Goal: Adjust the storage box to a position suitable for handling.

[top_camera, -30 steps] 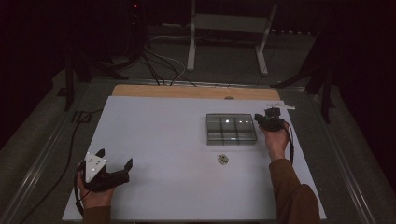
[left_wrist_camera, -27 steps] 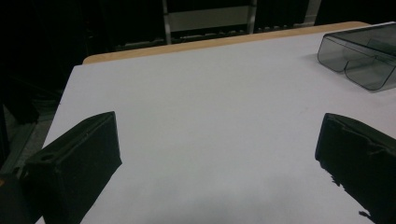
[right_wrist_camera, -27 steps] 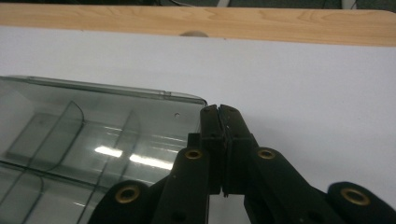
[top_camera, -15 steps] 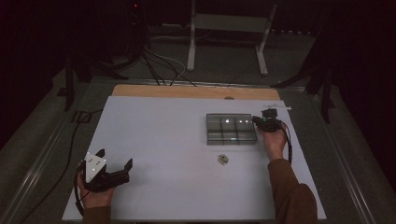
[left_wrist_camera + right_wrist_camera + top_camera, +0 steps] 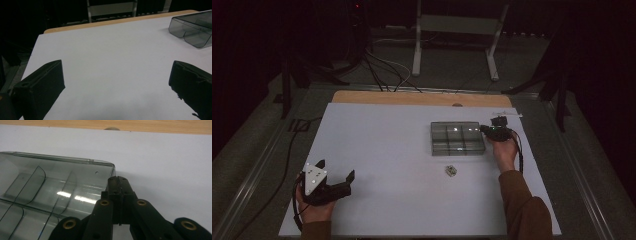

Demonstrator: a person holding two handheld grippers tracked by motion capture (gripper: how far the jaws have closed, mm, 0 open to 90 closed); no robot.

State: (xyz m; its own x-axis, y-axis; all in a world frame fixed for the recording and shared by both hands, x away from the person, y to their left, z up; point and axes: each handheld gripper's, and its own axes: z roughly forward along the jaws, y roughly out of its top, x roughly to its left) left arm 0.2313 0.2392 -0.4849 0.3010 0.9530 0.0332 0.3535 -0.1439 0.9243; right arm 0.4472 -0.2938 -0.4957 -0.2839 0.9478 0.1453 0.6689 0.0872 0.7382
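Since a second ago, the right gripper (image 5: 490, 130) has edged from just off the tray's far right corner to sit against its right end, and its jaws have drawn together; the left gripper (image 5: 335, 175) has kept its place at the near left of the worktop (image 5: 382, 150).

In the right gripper view the jaws stand pressed flat together, tips at the tray's corner wall; whether the thin wall is pinched between them or they merely rest against it cannot be made out, as the tips cover that spot. From the high view the right gripper is a dark lump above the hand (image 5: 504, 152), with its cable trailing along the sleeve, and its jaws are too small and dim to read there.

The compartment tray (image 5: 458, 138), of smoky clear plastic, lies flat on the right half of the worktop, its long axis running left to right across the high view, its open side up. Dividers split it into compartments, and bright reflections hide whether anything lies in them. The left gripper view cuts the tray off at its right edge (image 5: 192, 30).

A small pale object (image 5: 451, 171) lies on the worktop just nearer the person than the tray, apart from it; it is too small to identify.

The left gripper's jaws stand wide open over bare worktop, holding nothing.

No writing or label can be read anywhere.
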